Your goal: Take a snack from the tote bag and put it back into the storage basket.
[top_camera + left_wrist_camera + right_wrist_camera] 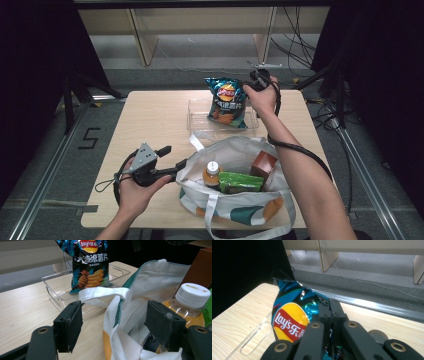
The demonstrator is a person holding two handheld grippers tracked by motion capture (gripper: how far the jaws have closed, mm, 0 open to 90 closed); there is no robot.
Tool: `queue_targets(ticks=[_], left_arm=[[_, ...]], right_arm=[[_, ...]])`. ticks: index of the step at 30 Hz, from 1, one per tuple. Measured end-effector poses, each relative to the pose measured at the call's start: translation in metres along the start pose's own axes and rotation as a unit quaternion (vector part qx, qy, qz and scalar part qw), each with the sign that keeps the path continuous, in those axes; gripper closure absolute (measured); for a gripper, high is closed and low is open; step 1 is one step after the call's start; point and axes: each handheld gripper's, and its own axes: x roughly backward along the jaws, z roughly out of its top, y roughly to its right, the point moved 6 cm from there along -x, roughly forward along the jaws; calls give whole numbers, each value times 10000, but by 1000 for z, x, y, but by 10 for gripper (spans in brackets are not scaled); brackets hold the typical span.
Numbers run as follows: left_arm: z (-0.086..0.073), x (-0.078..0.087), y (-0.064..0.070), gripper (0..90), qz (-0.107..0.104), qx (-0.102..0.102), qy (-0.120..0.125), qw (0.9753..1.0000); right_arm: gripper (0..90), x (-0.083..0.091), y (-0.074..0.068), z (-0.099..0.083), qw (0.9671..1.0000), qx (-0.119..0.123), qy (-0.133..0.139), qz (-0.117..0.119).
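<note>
The chip bag (pixel 226 102) is pinched by the right tongs (pixel 256 80) over the far tray (pixel 198 114), apparently mid-placement; release is needed next. The left tongs (pixel 172 157) are held wide at the tote bag (pixel 235 207) rim.

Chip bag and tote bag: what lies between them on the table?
In the high view, the near wall of the clear tray, then the tote bag's white strap on bare table. The chip bag stands in that tray.
</note>
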Motion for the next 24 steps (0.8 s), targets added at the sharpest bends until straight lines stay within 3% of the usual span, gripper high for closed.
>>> queue_targets(ticks=[3, 6, 10, 14, 16, 24], left_arm=[[0, 0, 0, 294, 6, 12, -1, 10000], [0, 0, 0, 294, 15, -1, -10, 10000], [-1, 0, 1, 294, 29, -6, -57, 10000], [-1, 0, 0, 294, 35, 1, -45, 10000], [-1, 0, 0, 294, 35, 3, -54, 10000], [-1, -1, 1, 294, 18, -7, -54, 10000]], right_arm=[[887, 0, -1, -1, 9999, -80, -34, -53], [876, -1, 3, 0, 9999, 83, 13, -115], [851, -2, 4, 0, 9998, 95, 23, -176], [789, -1, 4, 1, 9996, 152, 54, -245], [733, -1, 6, 1, 9991, 325, 72, -271], [554, 5, 7, 3, 9989, 291, 180, -315]])
